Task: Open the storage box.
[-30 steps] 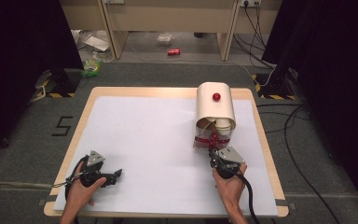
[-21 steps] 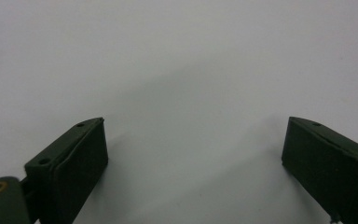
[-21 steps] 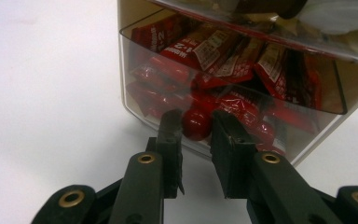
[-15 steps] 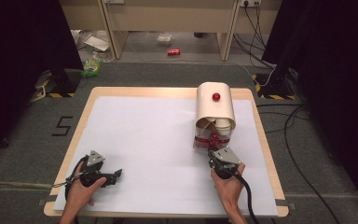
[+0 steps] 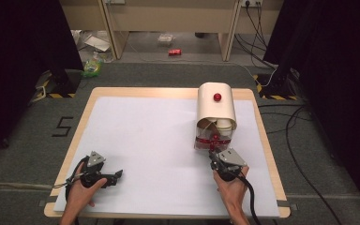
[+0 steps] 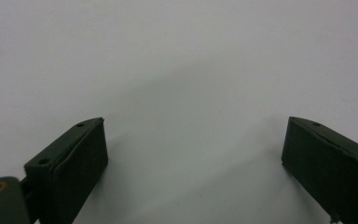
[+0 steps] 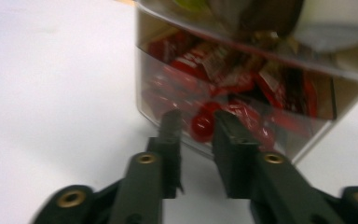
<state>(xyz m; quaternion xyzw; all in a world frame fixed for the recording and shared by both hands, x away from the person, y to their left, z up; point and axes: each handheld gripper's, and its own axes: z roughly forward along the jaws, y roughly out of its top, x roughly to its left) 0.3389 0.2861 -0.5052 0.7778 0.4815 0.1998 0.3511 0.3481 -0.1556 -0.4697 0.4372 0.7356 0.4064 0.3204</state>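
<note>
- Plenty of free room on the wooden bench: white sheet bare across the whole left and middle, everything crowded toward the right edge.
- Cream rounded-lid container standing right of centre, towards the far edge, well clear of the right rim.
- Clear plastic drawer at the container's near end, facing the person.
- Left claw down near the front left corner, close to the bench's near edge, lying low over the sheet.
- Spread wide, that left claw, nothing but blank white between the jaws.
- Right claw just in front of the drawer, tips up against its clear wall.
- In the right gripper view, right claw set round the small red drawer knob, jaws only narrowly apart and just now easing open; knob between them, a sliver of a gap at one side, so not pinched.
- Count: two claws, one container, one drawer, two red knobs, the second being the red lid knob up top.
- One white paper cup peeping from under the lid, mostly hidden.
- Red-wrapped sweets heaped inside the drawer: too blurred and overlapped to count.
- Drawer cut off at the top of the right gripper view.
</note>
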